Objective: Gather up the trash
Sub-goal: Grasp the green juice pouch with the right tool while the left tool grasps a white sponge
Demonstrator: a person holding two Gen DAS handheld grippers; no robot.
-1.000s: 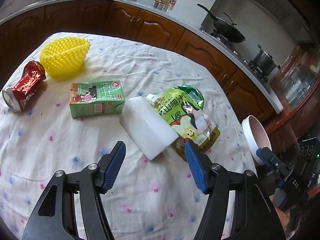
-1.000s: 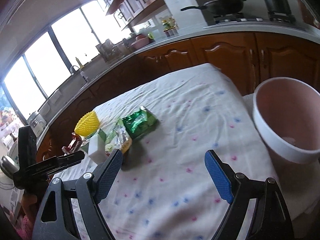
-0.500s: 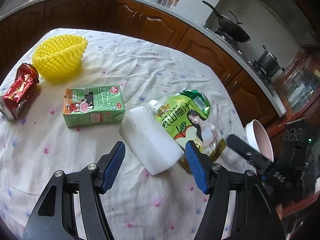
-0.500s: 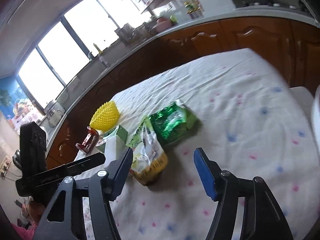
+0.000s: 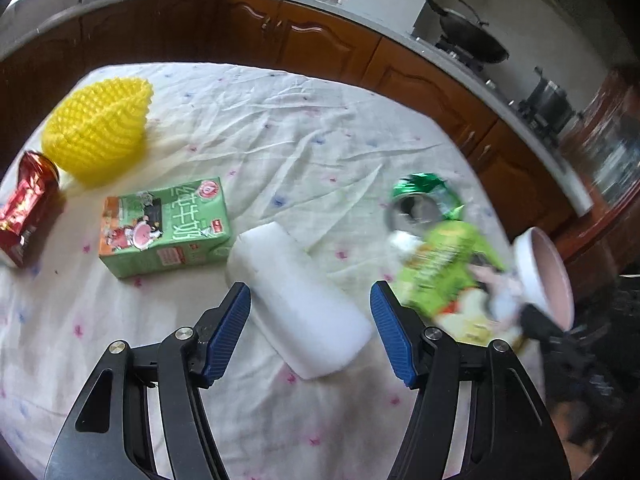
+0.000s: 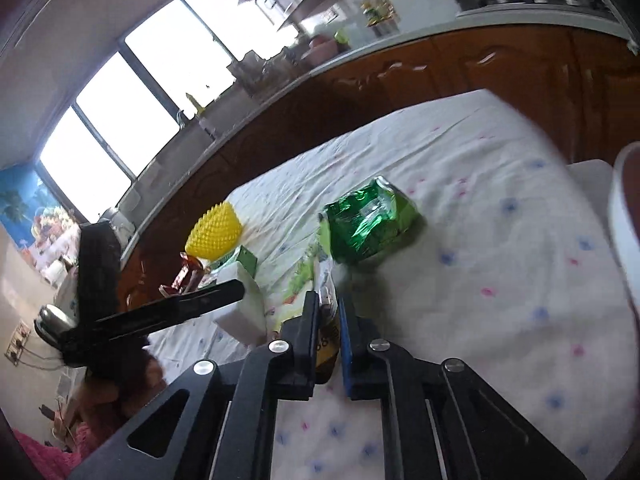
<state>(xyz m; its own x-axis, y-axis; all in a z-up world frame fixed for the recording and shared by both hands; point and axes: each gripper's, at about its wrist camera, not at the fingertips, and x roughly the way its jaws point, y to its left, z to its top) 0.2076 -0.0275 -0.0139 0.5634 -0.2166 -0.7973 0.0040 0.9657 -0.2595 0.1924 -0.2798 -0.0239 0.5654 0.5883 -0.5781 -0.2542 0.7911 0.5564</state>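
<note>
Blur: juice pouch (image 5: 444, 276) is smeared in the left wrist view, its print unreadable; the pink bin (image 5: 544, 276) at 3 o'clock is soft-edged too.
Cut off: pink bin shows only as a white rim sliver at the 3 o'clock edge of the right wrist view; crushed red can (image 5: 24, 208) is clipped at 9 o'clock in the left wrist view.
Hidden: lower part of the juice pouch (image 6: 326, 320) sits between the right gripper's pads, so only a yellowish strip shows there; how far it is off the cloth I cannot tell.
Right gripper (image 6: 329, 316): jaws drawn nearly together, pinching the pouch's bottom edge.
Left gripper (image 5: 310, 332): jaws spread wide, holding nothing, with the near end of the white foam block (image 5: 300, 300) lying between the blue pads, not touching either.
Green wrapper (image 5: 426, 196): crumpled foil on the cloth at 1 o'clock from the foam block, just behind the pouch.
Milk carton (image 5: 164, 224): green, lying flat, just beside the foam block's far end at 10 o'clock.
Yellow foam net (image 5: 98, 128): at 10 o'clock, beside the red can.
Bench (image 5: 300, 128): covered by a wrinkled white cloth with small pink and blue marks.
In the way: left gripper's black arm (image 6: 160, 316) crosses the right wrist view at 9 o'clock, covering part of the foam block and red can.
Background: brown cabinets (image 5: 320, 40), wok (image 5: 472, 40) on the stove at 1 o'clock, bright windows (image 6: 140, 112).
</note>
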